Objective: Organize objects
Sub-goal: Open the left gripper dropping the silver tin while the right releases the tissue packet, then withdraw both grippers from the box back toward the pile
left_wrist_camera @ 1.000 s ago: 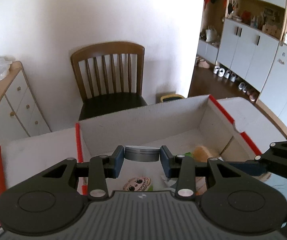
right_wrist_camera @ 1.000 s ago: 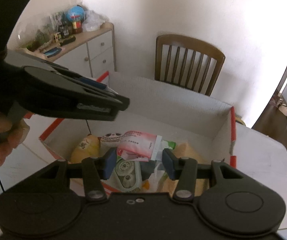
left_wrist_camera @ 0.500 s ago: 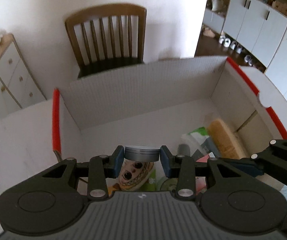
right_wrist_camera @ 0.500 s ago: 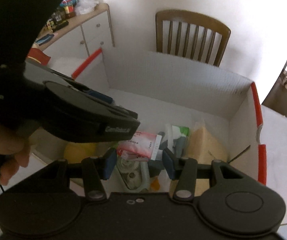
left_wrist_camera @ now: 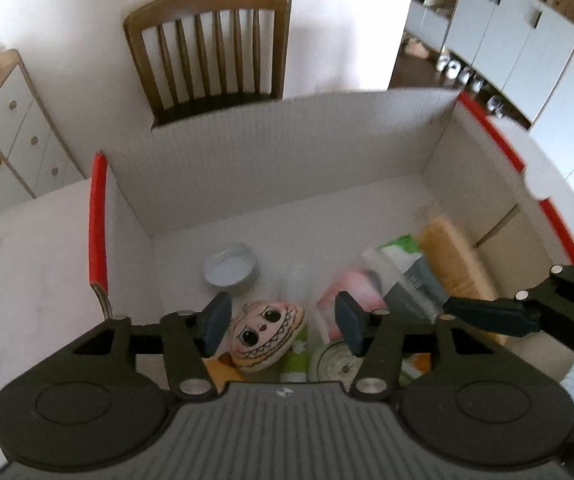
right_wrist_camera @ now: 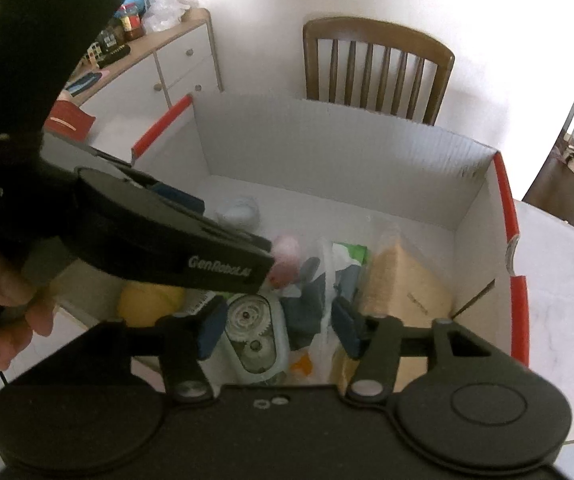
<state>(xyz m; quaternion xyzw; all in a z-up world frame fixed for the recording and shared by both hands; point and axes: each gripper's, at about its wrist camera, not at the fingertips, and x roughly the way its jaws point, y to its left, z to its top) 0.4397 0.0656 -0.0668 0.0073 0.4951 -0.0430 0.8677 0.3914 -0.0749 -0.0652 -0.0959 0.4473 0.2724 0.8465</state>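
Observation:
A white cardboard box [left_wrist_camera: 287,148] with red-edged flaps stands on the table. My left gripper [left_wrist_camera: 283,320] is open and empty above its near left part. A round grey tin [left_wrist_camera: 229,269] lies on the box floor just beyond my left gripper; it also shows blurred in the right wrist view [right_wrist_camera: 239,210]. My right gripper [right_wrist_camera: 275,326] is open and empty over a clear gear toy [right_wrist_camera: 253,334]. A pink packet [right_wrist_camera: 285,256] lies blurred in the box. A cartoon-face cookie [left_wrist_camera: 267,334], a tan sponge-like block [left_wrist_camera: 453,260] and a yellow ball [right_wrist_camera: 149,300] also lie inside.
A wooden chair [left_wrist_camera: 211,48] stands behind the box against the wall. A white drawer cabinet [right_wrist_camera: 167,64] with clutter on top is at the left. A red bag [right_wrist_camera: 69,120] lies on the table left of the box. White cupboards [left_wrist_camera: 527,36] are at the far right.
My left gripper opened and let go of the grey tin, which now lies in the box. My right gripper opened and the pink packet dropped. Both grippers moved in over the box.

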